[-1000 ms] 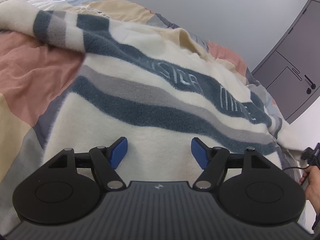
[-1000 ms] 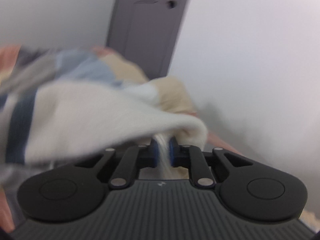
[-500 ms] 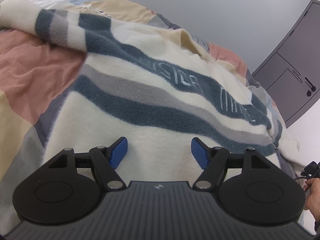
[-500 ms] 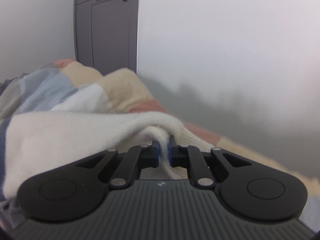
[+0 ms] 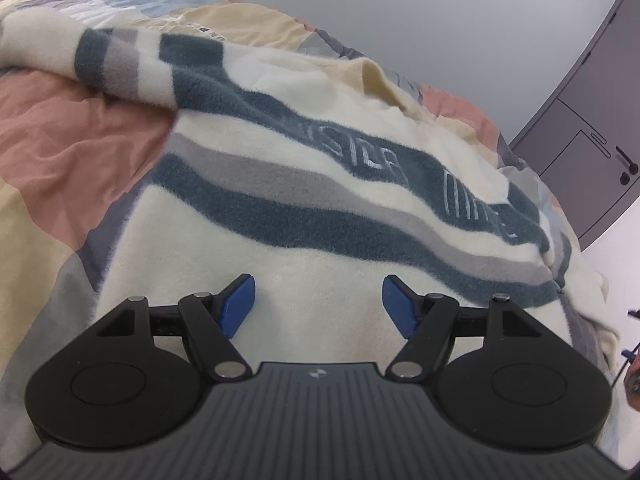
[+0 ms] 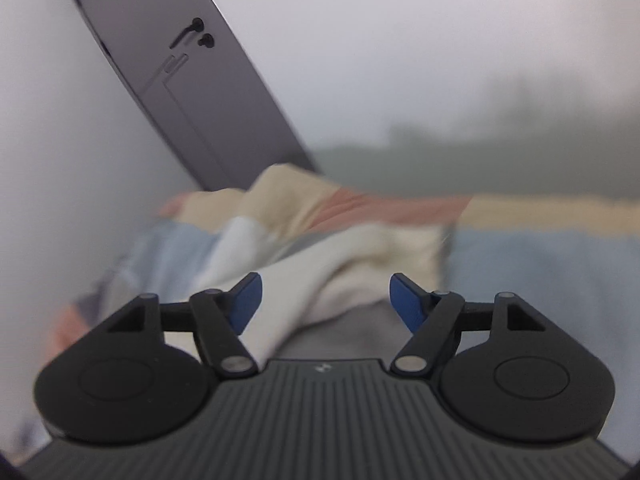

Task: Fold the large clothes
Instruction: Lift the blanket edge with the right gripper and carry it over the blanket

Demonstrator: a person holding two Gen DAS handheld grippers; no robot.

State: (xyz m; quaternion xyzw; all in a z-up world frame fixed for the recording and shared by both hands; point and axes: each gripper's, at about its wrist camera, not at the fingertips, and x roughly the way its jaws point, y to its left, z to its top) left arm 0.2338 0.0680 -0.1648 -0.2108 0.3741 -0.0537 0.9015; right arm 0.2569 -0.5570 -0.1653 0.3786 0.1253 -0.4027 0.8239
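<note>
A large cream fleece sweater [image 5: 320, 184] with dark blue and grey stripes and pale lettering lies spread on the bed. One sleeve [image 5: 120, 60] reaches toward the far left. My left gripper [image 5: 319, 304] is open and empty, just above the sweater's plain lower part. My right gripper [image 6: 326, 300] is open, its blue pads [image 6: 246, 300] apart. A cream edge of the sweater [image 6: 340, 268] lies loose between and beyond its fingers; this view is blurred.
The sweater lies on a patchwork quilt [image 5: 60, 148] of pink, beige, grey and pale blue squares, also in the right wrist view [image 6: 360, 204]. A grey door [image 5: 592, 132] stands at the far right, also in the right wrist view [image 6: 180, 92]. A white wall runs behind the bed.
My right gripper was shut on a cream edge of the sweater; now its jaws are apart and the fabric lies loose. Its view has swung and tilted. My left gripper has stayed open and still.
</note>
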